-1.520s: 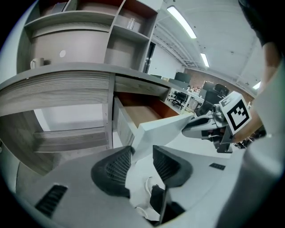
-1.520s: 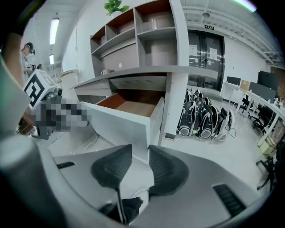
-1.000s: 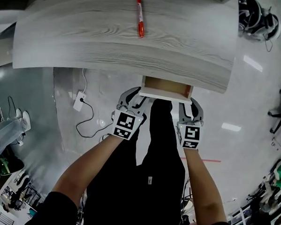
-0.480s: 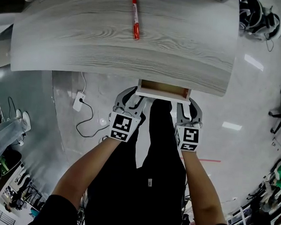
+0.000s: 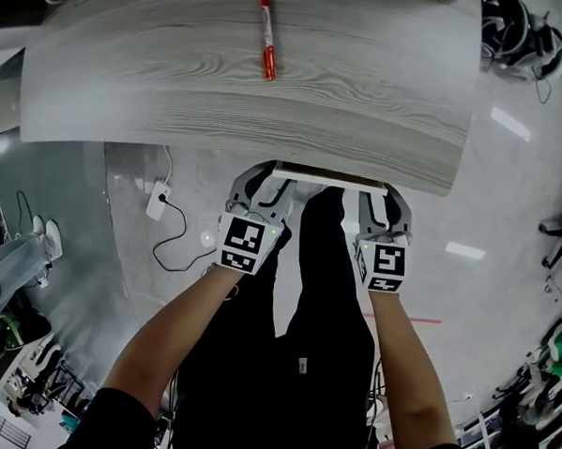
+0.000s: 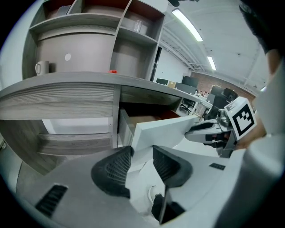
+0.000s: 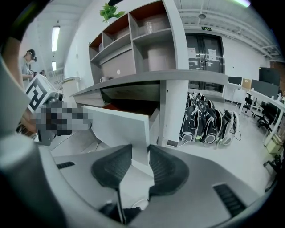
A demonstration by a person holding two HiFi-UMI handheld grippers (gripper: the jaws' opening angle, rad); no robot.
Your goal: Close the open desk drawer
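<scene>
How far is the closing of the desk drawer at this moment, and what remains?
Mostly done: in the head view only a thin strip of the drawer front shows past the desk edge. In hand: the left gripper and right gripper, jaws apart, sit at its two ends. Left: the gripper views show its inside, so a short push remains.

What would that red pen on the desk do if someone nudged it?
The red pen looks slim and round, so it would probably roll sideways across the flat desk. It seems light and stiff, so likely easy to lift whole; its narrow barrel might slip from a loose pinch.
</scene>
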